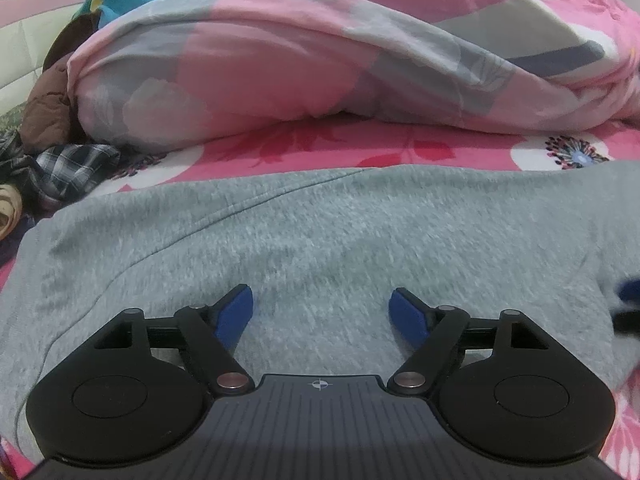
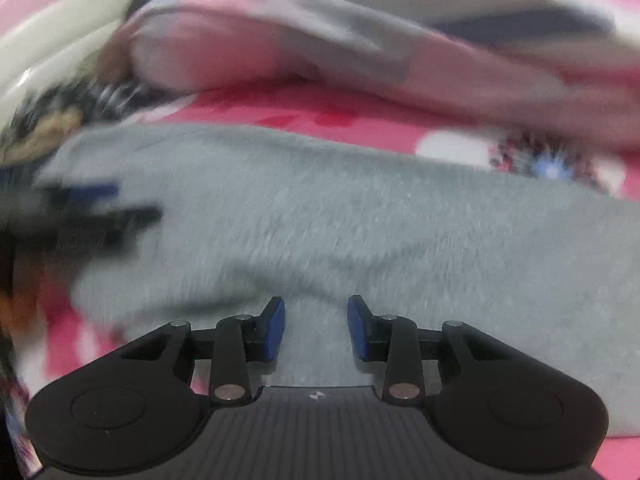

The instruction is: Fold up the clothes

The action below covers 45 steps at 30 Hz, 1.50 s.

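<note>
Both the left gripper [image 1: 321, 312] and right gripper [image 2: 316, 326] hang spread and empty over the grey garment [image 1: 320, 232] lying flat just ahead on the bedsheet [image 1: 320, 148]; risk: pinching sheet with cloth, or one layer only, skewing the fold.

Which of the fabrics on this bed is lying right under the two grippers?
The plain grey garment, spread under both; the plaid cloth and pink quilt lie farther back.
</note>
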### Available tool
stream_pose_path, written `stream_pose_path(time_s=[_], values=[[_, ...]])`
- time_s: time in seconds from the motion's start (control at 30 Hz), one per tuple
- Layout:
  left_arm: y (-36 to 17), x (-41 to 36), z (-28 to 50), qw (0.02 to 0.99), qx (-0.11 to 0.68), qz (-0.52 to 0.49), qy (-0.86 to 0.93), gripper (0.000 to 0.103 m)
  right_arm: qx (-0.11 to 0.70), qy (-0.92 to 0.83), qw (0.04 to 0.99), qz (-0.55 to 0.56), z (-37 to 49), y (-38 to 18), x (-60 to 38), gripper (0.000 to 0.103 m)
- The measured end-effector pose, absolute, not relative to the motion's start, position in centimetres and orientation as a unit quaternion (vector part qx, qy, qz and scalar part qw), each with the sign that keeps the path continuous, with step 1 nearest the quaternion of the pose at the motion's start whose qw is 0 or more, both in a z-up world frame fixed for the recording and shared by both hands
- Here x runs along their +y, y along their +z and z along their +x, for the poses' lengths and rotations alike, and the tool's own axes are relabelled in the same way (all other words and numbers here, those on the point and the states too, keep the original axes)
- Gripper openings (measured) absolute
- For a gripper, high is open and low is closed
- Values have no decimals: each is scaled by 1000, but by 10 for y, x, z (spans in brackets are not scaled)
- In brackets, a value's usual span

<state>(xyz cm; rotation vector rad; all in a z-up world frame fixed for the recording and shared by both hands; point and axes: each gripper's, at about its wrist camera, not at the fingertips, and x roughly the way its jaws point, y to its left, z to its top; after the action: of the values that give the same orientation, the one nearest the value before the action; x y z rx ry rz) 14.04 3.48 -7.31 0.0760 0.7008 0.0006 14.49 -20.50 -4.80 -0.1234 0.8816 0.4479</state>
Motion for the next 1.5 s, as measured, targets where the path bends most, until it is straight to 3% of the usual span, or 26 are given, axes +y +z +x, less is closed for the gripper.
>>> stream_pose_path(time_s=[0.1, 0.23, 0.33, 0.4, 0.47, 0.63, 0.73, 1.0, 1.23, 1.33, 1.5], values=[[-73, 38, 140, 940, 340, 32, -3, 79, 454, 217, 862, -56, 126, -32, -219, 37], [-73, 35, 137, 941, 336, 34, 3, 79, 426, 202, 882, -24, 137, -4, -217, 36], [-73, 35, 136, 942, 333, 33, 4, 79, 413, 200, 889, 6, 159, -19, -201, 36], [-74, 37, 134, 944, 329, 30, 1, 79, 455, 209, 866, 13, 160, -49, -188, 37], [-75, 40, 133, 945, 325, 25, -3, 79, 434, 221, 873, -39, 133, -51, -182, 37], [-70, 44, 130, 946, 323, 10, -9, 79, 469, 233, 851, -27, 119, -26, -202, 34], [-59, 48, 122, 951, 307, -6, -17, 79, 431, 215, 876, -30, 139, -5, -201, 34], [-58, 27, 150, 951, 307, 7, -28, 80, 429, 179, 885, 15, 176, -51, -192, 35], [-68, 38, 153, 948, 317, -10, -24, 80, 433, 270, 859, 38, 104, -37, -198, 36], [-66, 45, 149, 948, 317, -16, -14, 80, 414, 237, 873, 99, 123, -29, -217, 35], [-69, 54, 145, 950, 312, -21, -12, 80, 416, 226, 877, 80, 135, -37, -210, 31]])
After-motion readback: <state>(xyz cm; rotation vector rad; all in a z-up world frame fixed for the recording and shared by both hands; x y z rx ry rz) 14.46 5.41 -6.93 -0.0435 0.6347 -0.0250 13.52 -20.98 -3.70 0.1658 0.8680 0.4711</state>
